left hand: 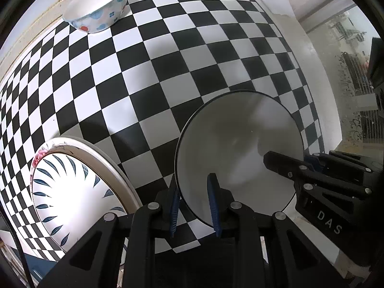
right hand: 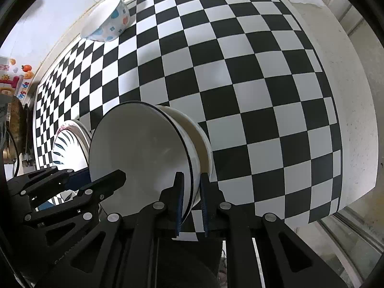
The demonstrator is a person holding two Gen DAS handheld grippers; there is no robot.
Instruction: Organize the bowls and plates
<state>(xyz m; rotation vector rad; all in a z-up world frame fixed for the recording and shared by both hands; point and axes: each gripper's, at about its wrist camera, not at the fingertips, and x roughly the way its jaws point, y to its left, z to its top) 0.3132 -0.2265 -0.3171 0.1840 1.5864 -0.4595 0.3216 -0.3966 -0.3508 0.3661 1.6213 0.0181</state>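
The white bowl (right hand: 144, 158), nested in a second bowl (right hand: 204, 148) on the checkered table (right hand: 264, 96), sits between your grippers. Your left gripper (left hand: 194, 206) pinches its rim on one side, your right gripper (right hand: 190, 206) the opposite rim. The leaf-patterned plate (left hand: 72, 192) lies just beside your left gripper, outboard.

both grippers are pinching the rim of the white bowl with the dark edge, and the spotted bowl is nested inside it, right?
Not quite. Both wrist views show the spotted bowl standing apart on the far checkered cloth. The left gripper and right gripper do pinch the white bowl.
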